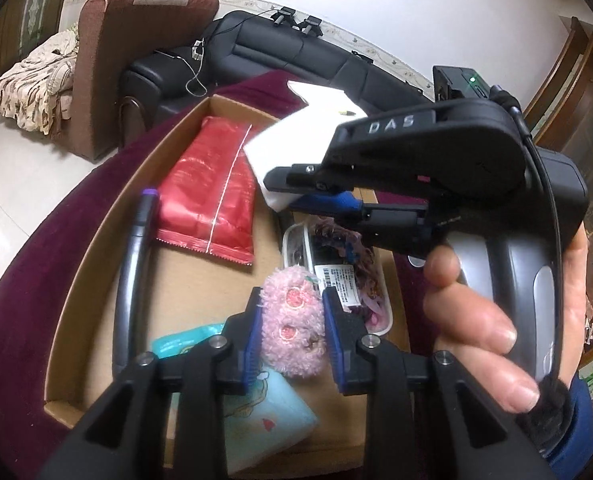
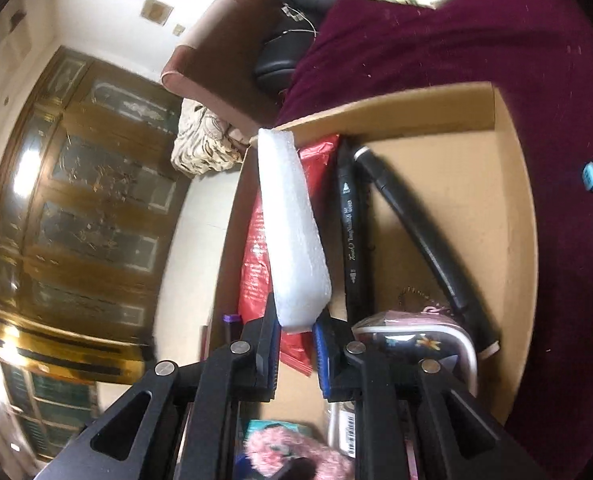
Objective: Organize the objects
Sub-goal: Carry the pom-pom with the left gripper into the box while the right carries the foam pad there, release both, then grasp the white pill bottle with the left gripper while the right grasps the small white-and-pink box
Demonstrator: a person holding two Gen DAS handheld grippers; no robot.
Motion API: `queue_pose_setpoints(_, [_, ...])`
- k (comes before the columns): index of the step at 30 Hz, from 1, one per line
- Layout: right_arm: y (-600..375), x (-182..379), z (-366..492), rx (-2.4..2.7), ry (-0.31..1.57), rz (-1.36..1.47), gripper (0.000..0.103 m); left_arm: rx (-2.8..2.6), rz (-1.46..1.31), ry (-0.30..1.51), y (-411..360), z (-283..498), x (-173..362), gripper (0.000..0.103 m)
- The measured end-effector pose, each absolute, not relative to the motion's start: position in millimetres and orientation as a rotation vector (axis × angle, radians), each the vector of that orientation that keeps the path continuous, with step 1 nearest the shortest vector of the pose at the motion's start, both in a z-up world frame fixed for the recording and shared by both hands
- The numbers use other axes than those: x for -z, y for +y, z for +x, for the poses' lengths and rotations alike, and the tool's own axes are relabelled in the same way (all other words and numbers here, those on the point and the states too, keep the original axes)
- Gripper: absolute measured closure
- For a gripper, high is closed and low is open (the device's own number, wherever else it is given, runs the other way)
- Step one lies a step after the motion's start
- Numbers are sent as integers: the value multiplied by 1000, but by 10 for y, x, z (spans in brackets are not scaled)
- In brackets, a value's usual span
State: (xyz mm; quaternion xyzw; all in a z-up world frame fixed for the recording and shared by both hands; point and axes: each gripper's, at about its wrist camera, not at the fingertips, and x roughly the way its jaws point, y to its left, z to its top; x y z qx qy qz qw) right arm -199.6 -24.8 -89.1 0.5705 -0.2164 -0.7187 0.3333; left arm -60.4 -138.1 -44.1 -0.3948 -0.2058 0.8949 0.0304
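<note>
The left gripper [image 1: 292, 336] has its fingers pinching a fluffy pink toy [image 1: 292, 326], held just over the cardboard box [image 1: 96, 240] on the dark red counter [image 1: 28, 272]. The right gripper [image 2: 296, 344] hangs over the box too, its fingers pinching the near end of a white foam block [image 2: 292, 220]. In the box lie a red packet [image 1: 208, 188] and a black marker [image 2: 348, 220]. I think each thing should go down low over a bare spot before the fingers let go.
</note>
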Motion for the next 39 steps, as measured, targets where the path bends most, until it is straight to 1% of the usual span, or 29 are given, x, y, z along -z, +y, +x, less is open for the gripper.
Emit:
queue_pose_setpoints(2, [-231,896,-2008,1882,-571,1504,83,-2756,-1219,-634,-1380,-609,443,76])
queue_pose_setpoints(3, [-225,895,-2011,1878,-574,1509,81,-2755,-1222,-636,-1379,-614,446,76])
queue_pose_setpoints(4, [-205,897,-2009,1868,-594,1513,71,-2751,-1228,-640,-1381,-618,453,74])
queue_pose_setpoints(5, [-186,892,-2011,1852,-617,1512,66,-2749,-1230,-641,-1379,-616,458,73])
queue_pose_setpoints(6, [-165,893,-2005,1838,-640,1505,49,-2744,-1228,-645,-1383,-610,460,71])
queue_pose_setpoints(7, [-128,883,-1991,1826,-680,1490,37,-2743,-1227,-653,-1388,-604,458,69])
queue_pose_setpoints(9, [-59,840,-1925,1810,-731,1475,31,-2744,-1230,-654,-1379,-599,453,66])
queue_pose_setpoints(11, [-46,791,-1875,1817,-711,1473,31,-2745,-1232,-653,-1371,-584,442,65])
queue_pose_setpoints(14, [14,738,-1793,1807,-716,1461,29,-2742,-1231,-654,-1366,-570,426,57])
queue_pose_setpoints(16, [40,707,-1729,1796,-708,1435,29,-2752,-1225,-651,-1361,-546,397,43])
queue_pose_setpoints(18, [137,643,-1646,1811,-700,1410,29,-2764,-1208,-649,-1355,-526,362,37])
queue_pose_setpoints(22, [336,566,-1511,1839,-700,1366,29,-2780,-1192,-654,-1329,-480,300,36])
queue_pose_setpoints(29, [791,552,-1407,1847,-761,1326,29,-2798,-1179,-626,-1205,-447,184,36])
queue_pose_setpoints(36, [1442,536,-1270,1951,-787,1292,29,-2809,-1151,-514,-915,-458,17,35])
queue_pose_setpoints(37, [1573,532,-1242,1989,-779,1294,29,-2802,-1152,-479,-827,-482,-8,35])
queue_pose_setpoints(39, [1804,528,-1206,2084,-702,1328,29,-2784,-1149,-438,-705,-524,-35,35])
